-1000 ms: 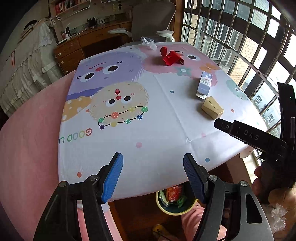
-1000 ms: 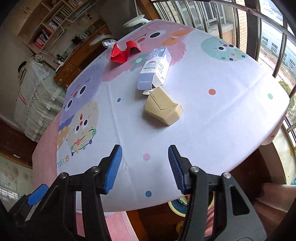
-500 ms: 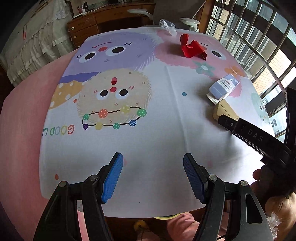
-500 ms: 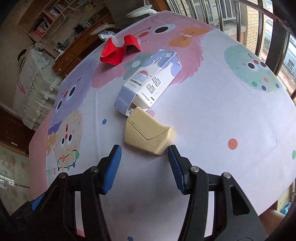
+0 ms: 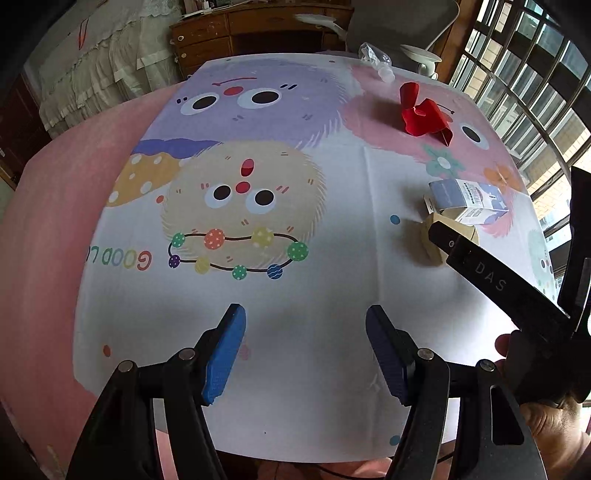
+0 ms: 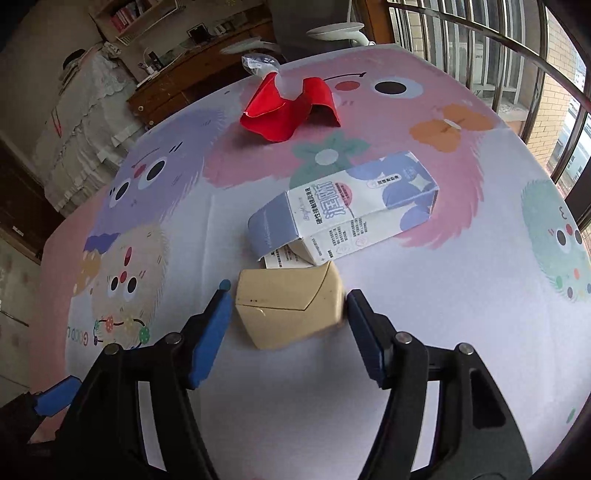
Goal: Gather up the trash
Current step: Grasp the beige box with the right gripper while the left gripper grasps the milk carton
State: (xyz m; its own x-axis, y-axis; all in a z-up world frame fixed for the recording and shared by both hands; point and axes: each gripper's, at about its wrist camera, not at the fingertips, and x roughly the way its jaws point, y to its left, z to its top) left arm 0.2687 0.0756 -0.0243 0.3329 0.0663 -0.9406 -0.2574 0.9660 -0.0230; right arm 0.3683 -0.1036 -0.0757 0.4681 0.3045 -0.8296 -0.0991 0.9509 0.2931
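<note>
A crushed tan cardboard box (image 6: 290, 302) lies on the cartoon tablecloth (image 6: 443, 295), right between the blue pads of my open right gripper (image 6: 288, 306); whether the pads touch it is unclear. Just behind it rests a flattened blue-and-white carton (image 6: 343, 206), and farther back a crumpled red wrapper (image 6: 288, 107) and a clear plastic bag (image 6: 258, 62). In the left wrist view my left gripper (image 5: 304, 332) hangs open and empty over the near tablecloth (image 5: 332, 288). The tan box (image 5: 430, 243) there is partly hidden by the right gripper's black finger; the carton (image 5: 465, 199) and red wrapper (image 5: 424, 114) lie beyond.
A window with metal bars (image 5: 517, 81) runs along the right side. A wooden desk (image 5: 258, 33) and a grey office chair (image 5: 399, 26) stand behind the table. A lace-covered piece of furniture (image 5: 92, 74) is at the far left. A hand (image 5: 554, 435) holds the right gripper.
Both grippers moved forward over the table. The right gripper closed in on the tan box until it sits between the pads. The bowl under the table's edge left the left wrist view.
</note>
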